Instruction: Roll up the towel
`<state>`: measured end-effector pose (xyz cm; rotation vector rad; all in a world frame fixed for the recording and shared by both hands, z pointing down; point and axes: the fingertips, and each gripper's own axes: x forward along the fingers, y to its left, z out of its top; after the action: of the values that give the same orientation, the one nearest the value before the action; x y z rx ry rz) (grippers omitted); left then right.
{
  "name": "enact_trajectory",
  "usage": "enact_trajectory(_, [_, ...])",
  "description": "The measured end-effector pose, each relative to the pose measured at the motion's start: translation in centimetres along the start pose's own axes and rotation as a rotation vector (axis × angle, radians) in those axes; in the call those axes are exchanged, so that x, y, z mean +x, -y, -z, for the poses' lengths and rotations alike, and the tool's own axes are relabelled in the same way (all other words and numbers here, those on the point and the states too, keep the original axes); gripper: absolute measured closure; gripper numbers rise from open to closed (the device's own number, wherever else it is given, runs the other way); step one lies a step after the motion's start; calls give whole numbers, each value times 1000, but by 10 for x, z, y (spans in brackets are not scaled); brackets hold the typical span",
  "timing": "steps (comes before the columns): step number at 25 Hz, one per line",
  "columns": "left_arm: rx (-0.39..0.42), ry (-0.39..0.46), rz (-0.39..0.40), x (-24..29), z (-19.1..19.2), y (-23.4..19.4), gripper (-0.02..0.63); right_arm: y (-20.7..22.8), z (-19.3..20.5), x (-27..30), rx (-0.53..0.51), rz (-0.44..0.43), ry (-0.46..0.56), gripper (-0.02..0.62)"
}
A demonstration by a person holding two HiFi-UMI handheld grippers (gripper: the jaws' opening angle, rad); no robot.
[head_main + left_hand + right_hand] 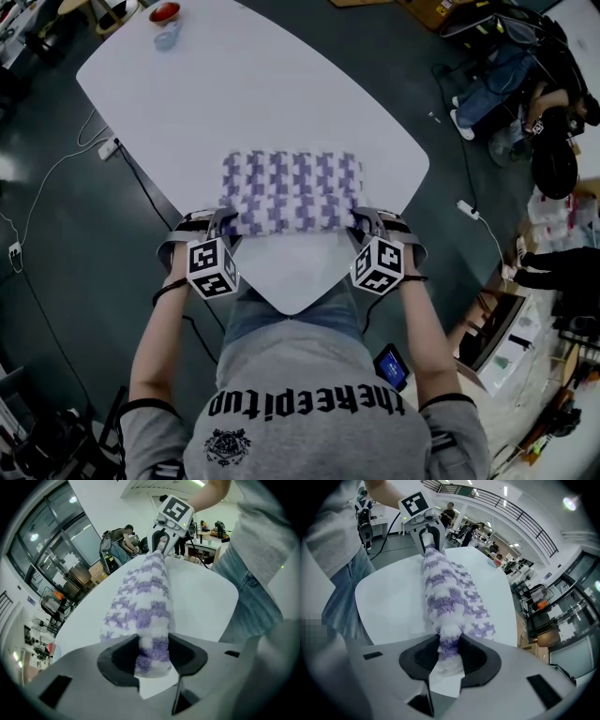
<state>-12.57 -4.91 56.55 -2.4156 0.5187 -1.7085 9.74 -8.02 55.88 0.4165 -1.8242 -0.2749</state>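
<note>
Head view: we see the purple-and-white towel [292,192] at the near edge of the tabletop [234,94], with the left gripper [225,226] and right gripper [359,223] at its near corners. Left gripper view: its jaws clamp the towel's bunched end. Right gripper view: its jaws clamp the opposite end.

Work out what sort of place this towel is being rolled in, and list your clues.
Most likely an open-plan lab or workshop, not a home. The towel lies on a big white table, a power strip sits on the dark floor, and glass-walled rooms and crowded workbenches fill the background.
</note>
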Motion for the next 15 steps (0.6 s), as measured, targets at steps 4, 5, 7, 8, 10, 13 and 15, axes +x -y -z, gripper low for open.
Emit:
enact_trajectory(4, [9,7,51,-8,0,16,422,-18,1,-11,18,-46,8,479])
enact_trajectory(5, [8,12,67,-10,0,20,422,-23,1,-14,28,-61,11,479])
enact_trajectory(7, [6,23,97,-15,0,28,422,-32,2,-20,48,-93,12,479])
enact_trajectory(8, [6,28,109,-16,1,31,422,-35,2,-22,56,-104,12,477])
enact_trajectory(10, [8,35,124,-17,3,31,422,-38,0,-23,72,-117,12,477])
enact_trajectory(13, [-2,49,148,-17,5,25,420,-33,-5,-21,124,-133,27,477])
enact_trajectory(15, [-28,73,166,-17,2,20,420,-24,-7,-23,173,-137,51,476])
